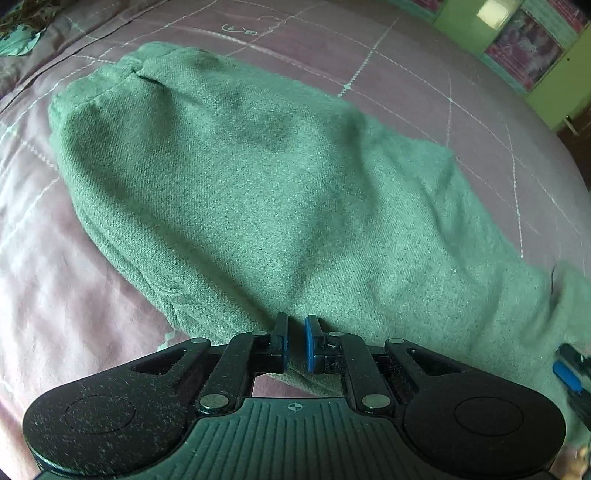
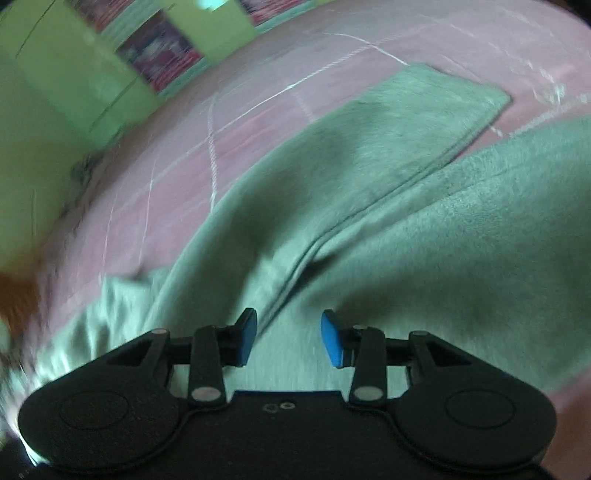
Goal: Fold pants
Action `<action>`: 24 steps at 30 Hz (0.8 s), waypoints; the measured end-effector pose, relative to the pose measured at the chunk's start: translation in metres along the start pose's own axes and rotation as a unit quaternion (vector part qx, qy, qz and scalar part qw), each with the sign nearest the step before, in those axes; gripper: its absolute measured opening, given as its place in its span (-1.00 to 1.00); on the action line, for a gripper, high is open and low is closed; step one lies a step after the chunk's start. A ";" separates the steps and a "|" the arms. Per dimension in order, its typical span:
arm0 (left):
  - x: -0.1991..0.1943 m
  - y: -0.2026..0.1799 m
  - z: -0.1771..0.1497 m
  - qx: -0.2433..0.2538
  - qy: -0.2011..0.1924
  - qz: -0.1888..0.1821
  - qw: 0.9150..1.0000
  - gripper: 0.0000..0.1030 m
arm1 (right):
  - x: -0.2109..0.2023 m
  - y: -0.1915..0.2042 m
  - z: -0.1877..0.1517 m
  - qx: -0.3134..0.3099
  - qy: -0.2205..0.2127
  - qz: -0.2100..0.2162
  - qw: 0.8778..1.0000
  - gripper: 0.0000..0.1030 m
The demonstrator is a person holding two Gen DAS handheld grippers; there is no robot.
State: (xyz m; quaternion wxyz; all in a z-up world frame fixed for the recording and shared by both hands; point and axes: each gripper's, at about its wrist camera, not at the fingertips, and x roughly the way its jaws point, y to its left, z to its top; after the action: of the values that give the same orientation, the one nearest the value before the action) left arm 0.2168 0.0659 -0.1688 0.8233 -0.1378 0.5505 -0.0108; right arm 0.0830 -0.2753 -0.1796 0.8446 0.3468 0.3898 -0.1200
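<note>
The green pants lie spread on a pink quilted bed cover. In the left wrist view my left gripper sits at the near edge of the cloth, its blue pads nearly together with a narrow gap and a fold of the pants between them. In the right wrist view the pants show two overlapping layers with a seam running diagonally. My right gripper is open, hovering just above the cloth, nothing between its pads. The right gripper also shows at the right edge of the left wrist view.
The bed cover extends beyond the pants on all sides. A green wall with pictures lies past the bed's far edge, also in the right wrist view. A patterned pillow or cloth is at the far left corner.
</note>
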 end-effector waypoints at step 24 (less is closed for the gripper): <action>0.001 -0.005 -0.003 0.024 -0.012 0.010 1.000 -0.81 | 0.003 -0.013 0.006 -0.023 -0.002 0.036 0.999 -0.48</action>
State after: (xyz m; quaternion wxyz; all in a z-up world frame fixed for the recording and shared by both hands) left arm 0.2149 0.0602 -0.1700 0.8332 -0.1126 0.5413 -0.0145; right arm 0.0826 -0.2883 -0.1855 0.8567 0.3412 0.3783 -0.0808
